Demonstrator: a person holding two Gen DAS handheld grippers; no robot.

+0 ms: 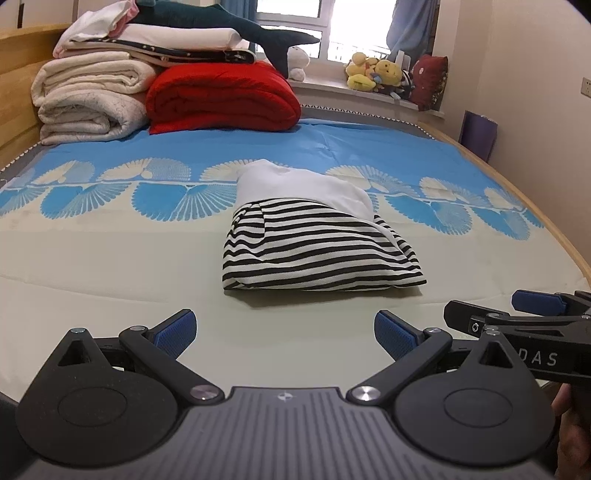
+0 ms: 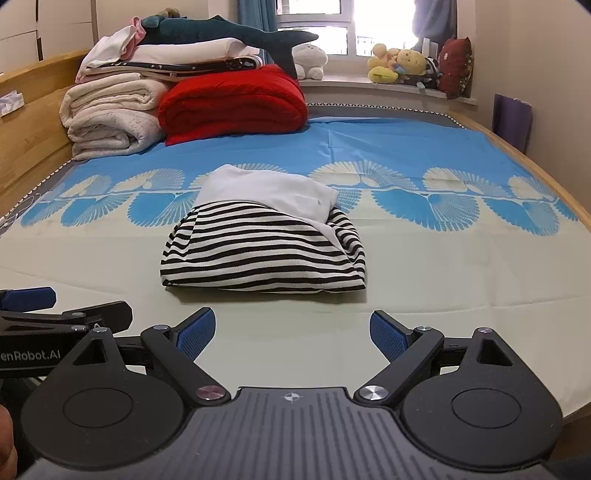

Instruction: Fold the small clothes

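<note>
at the far left of the bed [image 1: 110, 266], against the wooden headboard [image 2: 33, 122], sits a stack of cream blankets [image 1: 88, 99] with white folded bedding and a dark shark toy [image 1: 229, 26] on top. just right of it lies a folded red quilt [image 1: 221, 98]. the left gripper [image 1: 285, 334] hovers low over the near edge of the bed, its blue-padded fingers [image 1: 177, 332] spread wide with nothing between them. in the middle of the bed, past both grippers and touching neither, lies the striped garment [image 1: 317, 251], folded into a compact bundle, black and white stripes on the near part and a plain white part [image 1: 295, 184] on its far side, lying over the blue fan pattern of the sheet [image 1: 369, 144]. the right gripper [image 2: 292, 334] is just beside the left one, also low, fingers [image 2: 388, 338] wide and holding nothing. far right, stuffed toys [image 1: 373, 70] and a dark red cushion [image 1: 430, 79] sit on the windowsill.
</note>
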